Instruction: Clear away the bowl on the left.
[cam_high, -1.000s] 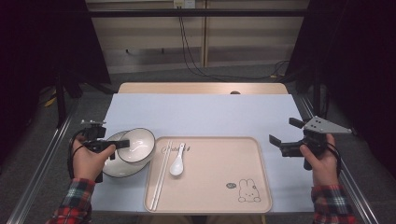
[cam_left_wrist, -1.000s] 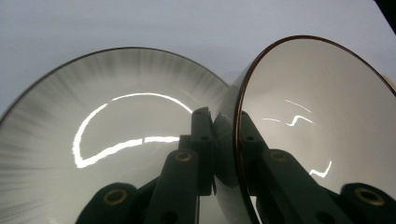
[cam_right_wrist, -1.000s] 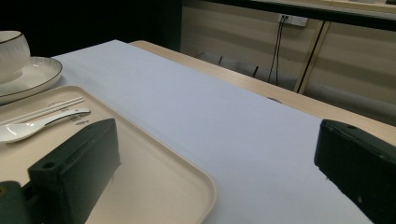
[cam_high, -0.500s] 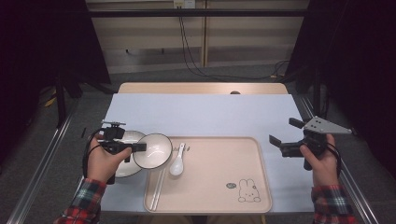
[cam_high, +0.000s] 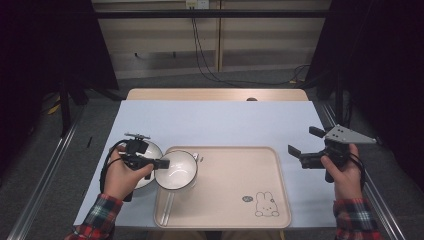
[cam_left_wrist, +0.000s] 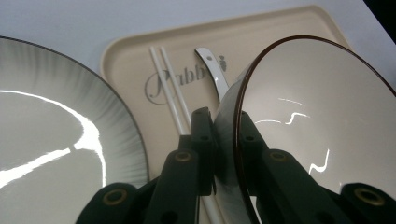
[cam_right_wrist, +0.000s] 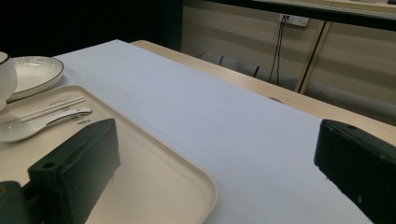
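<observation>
Bowl (cam_high: 177, 170): glazed ceramic by look, stiff, likely slippery, breakable, some weight. Held by rim wall, one jaw inside, one outside; thin pinch near edge, so bowl may swing or slip if jerked. Sits over left end of tray (cam_high: 235, 200), above chopsticks (cam_left_wrist: 170, 95) and spoon (cam_left_wrist: 212, 70). Left gripper (cam_high: 161, 163) clamped on bowl rim. Plate (cam_high: 145, 172) just beside, on table. Right gripper (cam_high: 304, 146) wide apart, empty, off tray's right.

1. On the tray (cam_left_wrist: 261, 42), grey script lettering reads "Rabbi…", and there the spoon (cam_left_wrist: 211, 65) cuts it off.
2. A tiny mark sits on the spoon's handle, too small to read.
3. Tray corner: a rabbit drawing (cam_high: 265, 204), no words.
</observation>
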